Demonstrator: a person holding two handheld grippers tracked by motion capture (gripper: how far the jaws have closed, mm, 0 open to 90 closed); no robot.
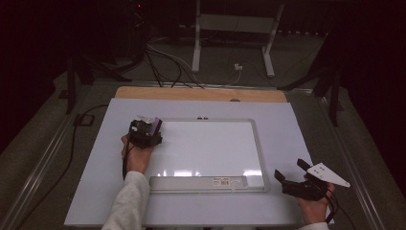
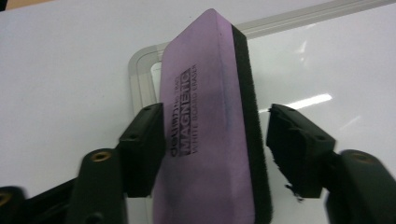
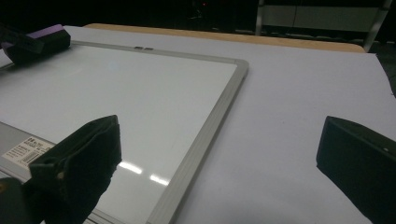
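Note:
A purple magnetic whiteboard eraser (image 2: 201, 70) with a black felt side stands between the jaws of my left gripper (image 2: 215, 116). The left pad (image 2: 144, 149) touches its purple face, and a narrow gap separates the right pad (image 2: 294, 149) from the felt. In the high view this left gripper (image 1: 145, 132) and the eraser (image 1: 154, 125) are at the far left corner of a blank whiteboard (image 1: 210, 148). My right gripper (image 1: 289, 168) is off the board's near right corner, above the table. Its jaws are wide open around nothing (image 3: 219, 128). The eraser (image 3: 46, 35) also appears far off at the left.
The whiteboard's grey tray strip (image 1: 198, 183) with a label runs along its near edge. A white sheet (image 1: 287, 124) covers the table, and a wooden edge (image 1: 201, 93) shows at the back. Cables (image 1: 163, 67) and metal stand legs (image 1: 196, 52) lie on the floor beyond.

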